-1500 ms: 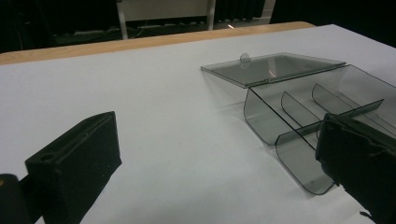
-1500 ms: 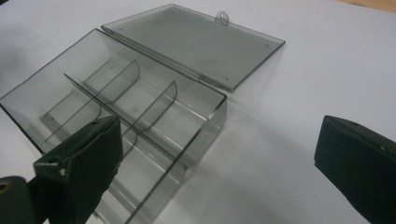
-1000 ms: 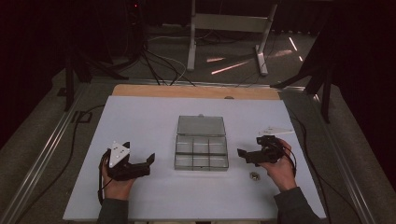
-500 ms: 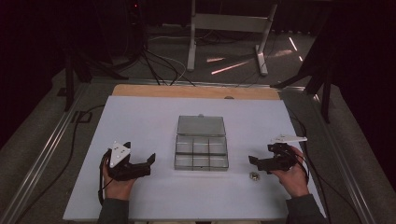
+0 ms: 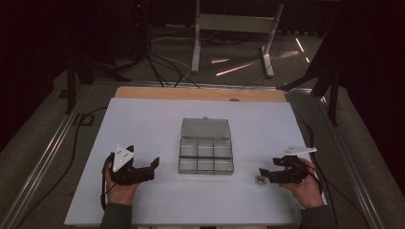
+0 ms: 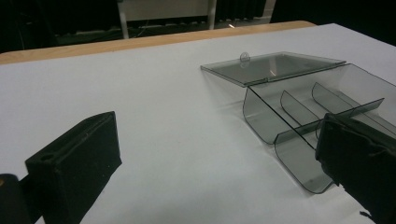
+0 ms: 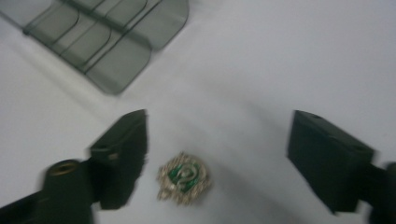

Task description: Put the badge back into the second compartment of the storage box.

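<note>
Your right gripper (image 7: 217,158) is spread wide around a small round gold brooch (image 7: 183,177) with a green centre, lying on the table (image 5: 143,119) near the box (image 5: 206,152); nothing held.

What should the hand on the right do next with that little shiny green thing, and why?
Probably lower the right gripper a touch and shut its jaws on the brooch. The jaws stand wide open with the brooch lying on the table between them, nearer one jaw, and the open compartment box sits close by, likely its destination.
</note>
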`<state>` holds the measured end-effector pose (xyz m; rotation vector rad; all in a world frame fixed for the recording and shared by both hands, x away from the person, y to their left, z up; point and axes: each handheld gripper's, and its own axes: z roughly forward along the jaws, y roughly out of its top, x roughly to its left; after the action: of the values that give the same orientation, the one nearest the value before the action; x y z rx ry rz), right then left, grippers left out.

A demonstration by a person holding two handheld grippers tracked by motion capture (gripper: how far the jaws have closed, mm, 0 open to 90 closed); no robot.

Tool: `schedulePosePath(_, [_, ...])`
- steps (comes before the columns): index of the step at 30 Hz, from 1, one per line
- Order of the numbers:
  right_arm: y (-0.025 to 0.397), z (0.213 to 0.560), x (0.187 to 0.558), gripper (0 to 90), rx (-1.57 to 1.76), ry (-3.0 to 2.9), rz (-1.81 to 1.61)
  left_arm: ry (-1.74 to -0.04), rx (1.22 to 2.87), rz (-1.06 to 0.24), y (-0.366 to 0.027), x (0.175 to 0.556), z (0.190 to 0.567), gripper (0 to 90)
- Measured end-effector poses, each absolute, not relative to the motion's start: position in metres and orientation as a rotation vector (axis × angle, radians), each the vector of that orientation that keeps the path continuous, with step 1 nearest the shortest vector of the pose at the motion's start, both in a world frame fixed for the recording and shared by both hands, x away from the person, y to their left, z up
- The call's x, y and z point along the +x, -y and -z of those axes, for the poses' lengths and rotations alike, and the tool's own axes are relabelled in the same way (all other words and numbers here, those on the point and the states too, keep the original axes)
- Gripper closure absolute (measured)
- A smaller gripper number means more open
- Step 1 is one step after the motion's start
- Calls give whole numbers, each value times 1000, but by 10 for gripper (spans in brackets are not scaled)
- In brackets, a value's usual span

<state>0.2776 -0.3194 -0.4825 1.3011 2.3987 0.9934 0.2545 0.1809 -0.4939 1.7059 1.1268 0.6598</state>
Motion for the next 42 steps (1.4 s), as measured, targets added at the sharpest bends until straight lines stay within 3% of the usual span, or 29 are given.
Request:
schedulePosePath(10, [310,497,268,488,1226,-2547,-940,-1129,1705,-660,-181,255,494,7])
schedulePosePath(32, [303,510,269,565,1206,-2600,-802,-1126,1708,-661,-180,254,494,7])
schedulePosePath(42, [320,501,271,734,1288,-2531,-888,-1125,1714,-658,-178,255,495,7])
